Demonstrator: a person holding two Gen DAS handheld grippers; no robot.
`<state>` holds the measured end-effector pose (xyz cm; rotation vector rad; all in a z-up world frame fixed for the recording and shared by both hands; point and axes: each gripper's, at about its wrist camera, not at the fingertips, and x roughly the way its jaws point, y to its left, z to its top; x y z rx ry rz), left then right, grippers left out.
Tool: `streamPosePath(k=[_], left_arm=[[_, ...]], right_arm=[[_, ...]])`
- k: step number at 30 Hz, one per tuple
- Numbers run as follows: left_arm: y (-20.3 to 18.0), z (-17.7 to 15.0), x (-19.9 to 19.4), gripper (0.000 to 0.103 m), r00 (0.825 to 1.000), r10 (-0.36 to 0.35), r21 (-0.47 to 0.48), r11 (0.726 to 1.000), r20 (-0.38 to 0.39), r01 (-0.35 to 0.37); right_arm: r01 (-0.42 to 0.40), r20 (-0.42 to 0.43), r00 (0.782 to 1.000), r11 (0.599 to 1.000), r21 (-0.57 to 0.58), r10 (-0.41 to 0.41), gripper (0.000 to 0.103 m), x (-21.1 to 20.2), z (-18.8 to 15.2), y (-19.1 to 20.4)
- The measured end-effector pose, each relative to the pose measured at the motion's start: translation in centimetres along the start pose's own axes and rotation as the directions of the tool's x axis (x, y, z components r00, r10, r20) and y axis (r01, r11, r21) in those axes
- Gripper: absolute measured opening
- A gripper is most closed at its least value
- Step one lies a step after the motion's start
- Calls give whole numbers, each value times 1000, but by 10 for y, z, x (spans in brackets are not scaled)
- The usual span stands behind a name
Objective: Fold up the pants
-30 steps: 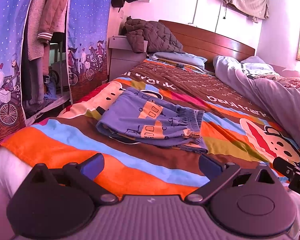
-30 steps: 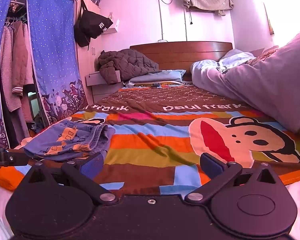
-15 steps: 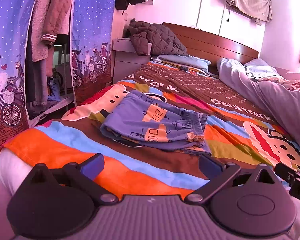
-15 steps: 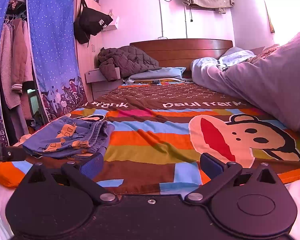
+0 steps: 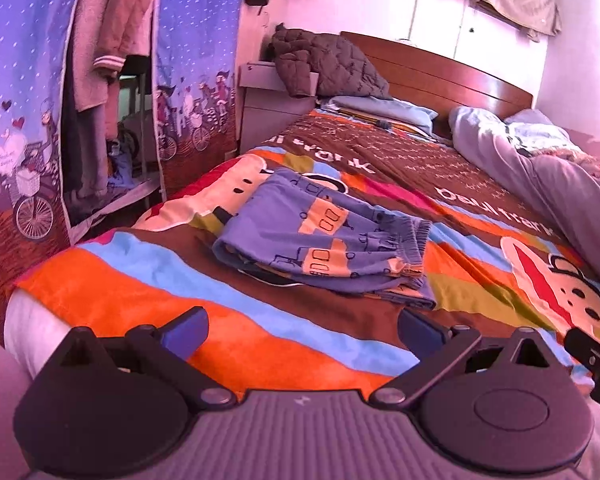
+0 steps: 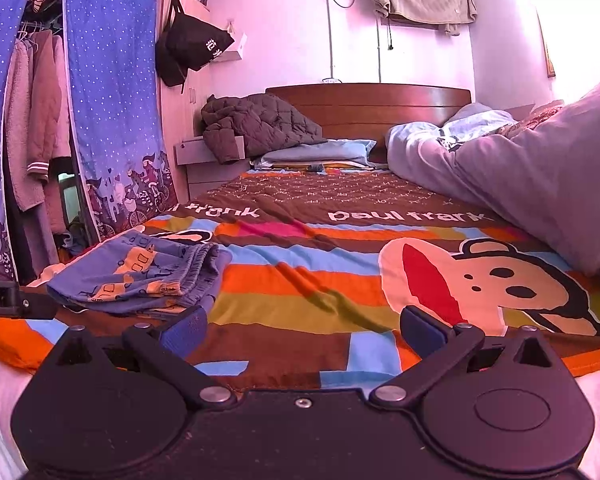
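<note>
A wide bed [image 5: 100, 280] fills both views, covered by a striped blanket [image 6: 300, 280] in orange, blue and brown with cartoon monkey faces and white lettering. A grey duvet [image 6: 520, 176] is heaped along its right side, and a wooden headboard [image 6: 380, 104] stands at the far end. A blue dotted wardrobe curtain [image 5: 196, 40] hangs to the left of the bed, with a dark quilted jacket [image 5: 328, 64] slumped over the bedside cabinet [image 5: 268, 116]. The pants [image 5: 320, 236], blue with orange vehicle prints, lie folded into a compact stack on the blanket near the foot of the bed, the gathered waistband facing right. The left gripper [image 5: 302, 328] hangs just in front of the pants with its blue-padded fingers spread wide and nothing between them. The right gripper [image 6: 302, 330] is likewise released and empty, held low over the blanket to the right of the pants
</note>
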<state>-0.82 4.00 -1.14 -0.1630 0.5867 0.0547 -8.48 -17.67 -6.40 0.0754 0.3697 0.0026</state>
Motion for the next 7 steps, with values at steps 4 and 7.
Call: streamPosePath(k=[4, 7], left_arm=[[1, 0, -2, 103, 999, 28, 10, 1000, 26, -28], [2, 0, -3, 103, 999, 40, 15, 999, 37, -40]], right_arm=[[-2, 2, 1000, 1000, 3, 2, 102, -1, 1, -1], [-5, 0, 1000, 1000, 2, 5, 102, -1, 1, 0]])
